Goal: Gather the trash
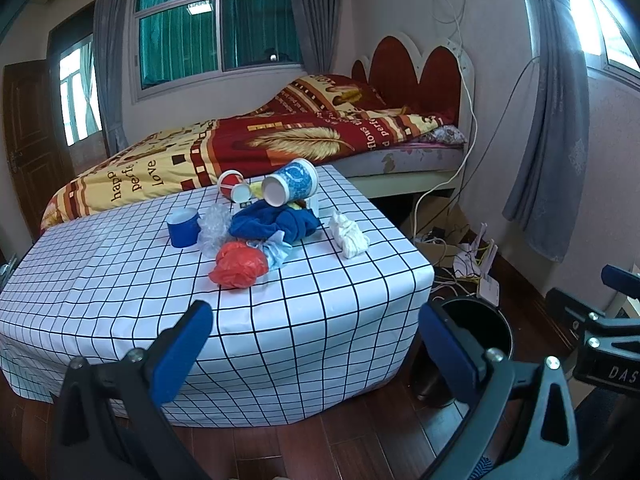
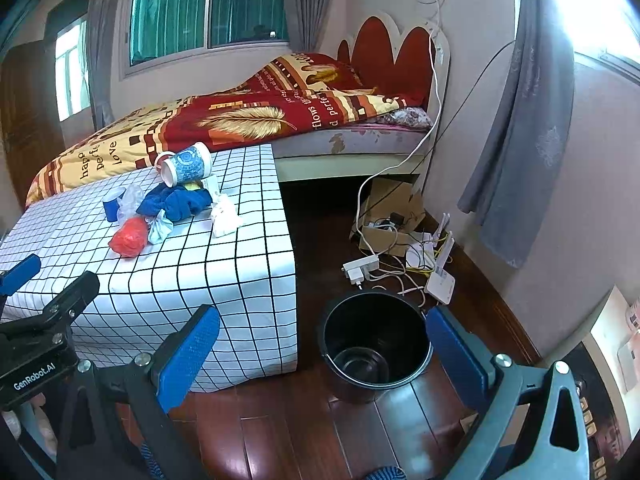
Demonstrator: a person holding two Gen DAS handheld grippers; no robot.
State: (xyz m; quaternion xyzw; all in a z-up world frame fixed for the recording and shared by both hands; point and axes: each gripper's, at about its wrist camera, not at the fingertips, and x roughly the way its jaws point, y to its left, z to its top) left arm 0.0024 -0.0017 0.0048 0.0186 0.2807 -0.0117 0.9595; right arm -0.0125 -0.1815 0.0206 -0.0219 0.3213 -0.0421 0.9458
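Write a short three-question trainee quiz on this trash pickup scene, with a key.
1. True or false: the black bin already holds trash.
2. Which item lies nearest the table edge facing the grippers?
A. red plastic bag
B. blue patterned cup
C. white crumpled paper
3. Fill in: the left gripper and right gripper both have their jaws ____ and hold nothing.

Key:
1. False: only its bare bottom shows.
2. A
3. open
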